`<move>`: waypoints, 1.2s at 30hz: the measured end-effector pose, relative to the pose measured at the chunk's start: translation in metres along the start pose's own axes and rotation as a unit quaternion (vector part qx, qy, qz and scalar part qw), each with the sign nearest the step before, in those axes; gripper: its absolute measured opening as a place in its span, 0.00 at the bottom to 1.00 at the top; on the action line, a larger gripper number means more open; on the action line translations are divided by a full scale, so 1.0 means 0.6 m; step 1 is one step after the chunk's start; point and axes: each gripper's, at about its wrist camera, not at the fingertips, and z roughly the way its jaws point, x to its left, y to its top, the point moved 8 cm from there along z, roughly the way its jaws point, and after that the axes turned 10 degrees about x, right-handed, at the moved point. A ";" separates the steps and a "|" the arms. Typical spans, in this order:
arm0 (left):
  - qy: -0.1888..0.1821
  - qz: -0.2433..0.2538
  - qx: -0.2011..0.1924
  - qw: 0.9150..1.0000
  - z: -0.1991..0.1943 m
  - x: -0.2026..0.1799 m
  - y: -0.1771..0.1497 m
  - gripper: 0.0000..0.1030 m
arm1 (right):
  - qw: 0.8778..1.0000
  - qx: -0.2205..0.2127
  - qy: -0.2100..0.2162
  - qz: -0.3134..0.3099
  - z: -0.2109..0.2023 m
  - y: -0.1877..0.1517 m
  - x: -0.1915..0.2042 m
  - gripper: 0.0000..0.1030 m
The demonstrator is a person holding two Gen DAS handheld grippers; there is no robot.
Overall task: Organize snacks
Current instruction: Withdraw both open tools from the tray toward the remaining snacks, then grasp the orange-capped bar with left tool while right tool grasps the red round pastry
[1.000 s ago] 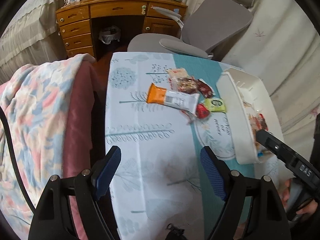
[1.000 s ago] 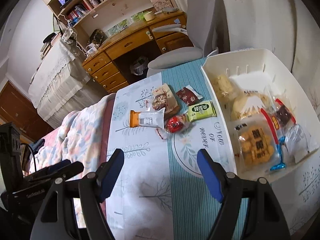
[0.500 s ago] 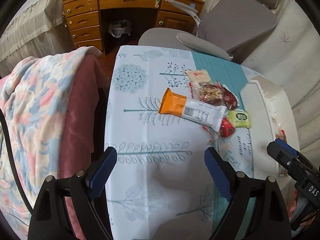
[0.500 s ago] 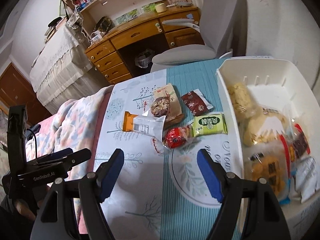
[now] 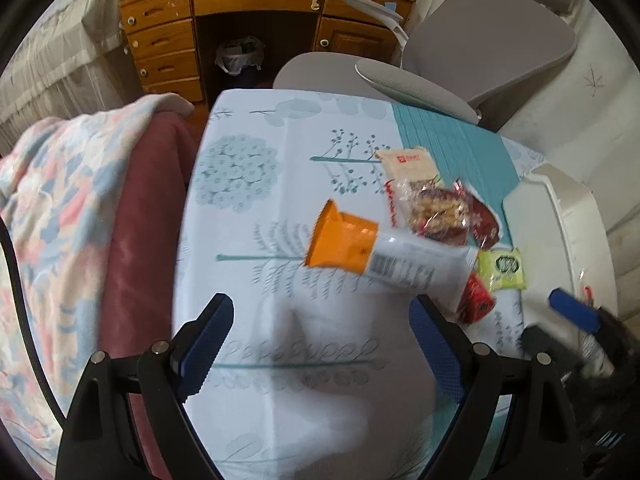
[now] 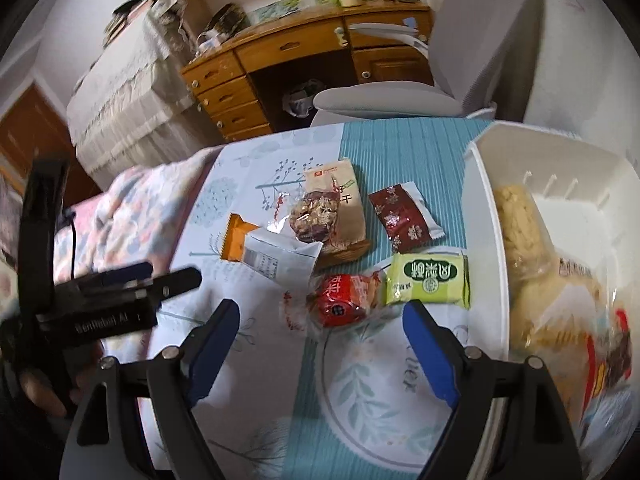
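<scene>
Several snack packs lie on the table: an orange-and-white packet (image 5: 384,256) (image 6: 272,252), a clear nut pack on a tan packet (image 6: 332,212) (image 5: 432,208), a dark red packet (image 6: 404,216), a round red snack (image 6: 344,300) (image 5: 476,296) and a green packet (image 6: 428,280) (image 5: 502,268). A white bin (image 6: 484,240) (image 5: 560,220) on the right holds several snacks. My left gripper (image 5: 320,340) is open and empty just short of the orange packet. My right gripper (image 6: 320,336) is open and empty just short of the red snack.
A floral blanket (image 5: 60,220) drapes over the chair at the table's left edge. A grey office chair (image 5: 460,68) and a wooden desk (image 5: 248,20) stand beyond the table's far end. The left gripper body shows in the right wrist view (image 6: 112,300).
Both grippers have moved forward toward the snack pile, which now looks larger and closer. Both stay open. The snacks have not moved.
</scene>
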 end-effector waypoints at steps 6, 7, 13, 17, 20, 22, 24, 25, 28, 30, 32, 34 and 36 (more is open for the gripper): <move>-0.061 -0.037 0.021 0.997 0.028 -0.030 0.035 0.86 | 0.999 0.001 -0.025 -0.043 0.022 0.008 0.000 0.82; -0.071 -0.048 0.027 0.996 0.033 -0.031 0.038 0.86 | 0.999 0.001 -0.026 -0.048 0.024 0.008 0.001 0.82; -0.111 -0.135 0.077 0.982 0.072 -0.034 0.045 0.86 | 0.996 0.013 -0.036 -0.082 0.046 0.007 0.007 0.82; -0.113 -0.172 0.112 0.972 0.100 -0.032 0.042 0.86 | 0.994 0.025 -0.041 -0.100 0.060 0.006 0.011 0.82; -0.113 -0.191 0.123 0.967 0.114 -0.031 0.043 0.86 | 0.993 0.044 -0.036 -0.099 0.076 0.002 0.011 0.82; -0.117 -0.200 0.130 0.964 0.121 -0.032 0.043 0.86 | 0.992 0.053 -0.038 -0.105 0.086 0.000 0.010 0.82; -0.116 -0.209 0.140 0.961 0.128 -0.032 0.042 0.81 | 0.992 0.057 -0.041 -0.108 0.092 -0.002 0.011 0.82; -0.113 -0.215 0.149 0.958 0.134 -0.033 0.042 0.78 | 0.991 0.061 -0.042 -0.107 0.097 -0.002 0.011 0.82; -0.118 -0.236 0.157 0.952 0.142 -0.034 0.044 0.68 | 0.992 0.074 -0.036 -0.097 0.110 -0.003 0.005 0.82; -0.118 -0.238 0.163 0.950 0.146 -0.037 0.047 0.64 | 0.992 0.077 -0.035 -0.090 0.116 -0.002 0.002 0.82; -0.112 -0.241 0.168 0.949 0.149 -0.039 0.052 0.64 | 0.993 0.076 -0.027 -0.089 0.121 -0.002 0.001 0.81; -0.105 -0.244 0.169 0.949 0.150 -0.039 0.055 0.57 | 0.993 0.076 -0.026 -0.089 0.125 -0.001 0.003 0.79; -0.105 -0.247 0.170 0.948 0.152 -0.039 0.059 0.46 | 0.993 0.075 -0.028 -0.088 0.131 0.003 0.000 0.78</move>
